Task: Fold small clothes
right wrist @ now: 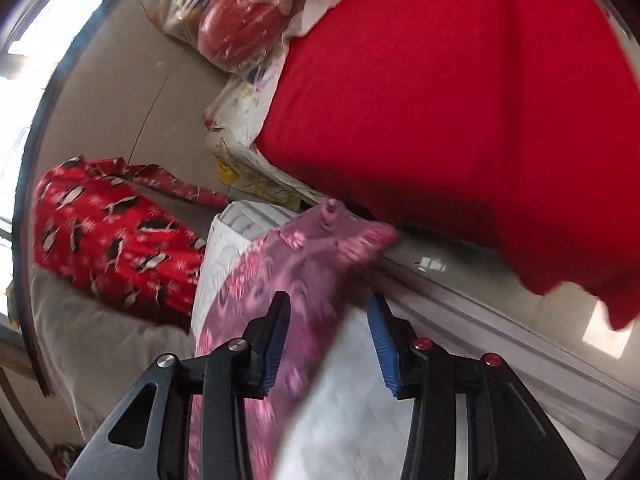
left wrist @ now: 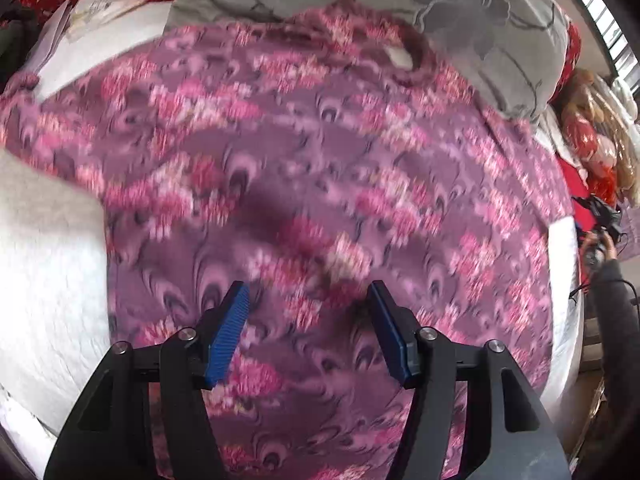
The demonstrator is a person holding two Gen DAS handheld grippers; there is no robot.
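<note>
A purple top with a pink flower print [left wrist: 304, 184] lies spread flat on the white bed sheet [left wrist: 52, 280], its collar at the far end. My left gripper [left wrist: 308, 296] hovers over its lower middle with the blue pads wide apart and nothing between them. In the right wrist view, my right gripper [right wrist: 328, 312] is open at the edge of the same top [right wrist: 288, 276], where a sleeve end reaches past the bed's edge. The cloth lies under and between the fingers, not pinched. The other gripper and a hand [left wrist: 600, 240] show at the far right of the left wrist view.
A grey patterned pillow [left wrist: 460, 12] lies beyond the collar. A red cloth with a black and white print [right wrist: 112, 248] lies at the left. A plain red blanket [right wrist: 460, 120] hangs at the right. A plastic bag of goods [right wrist: 236, 20] sits behind.
</note>
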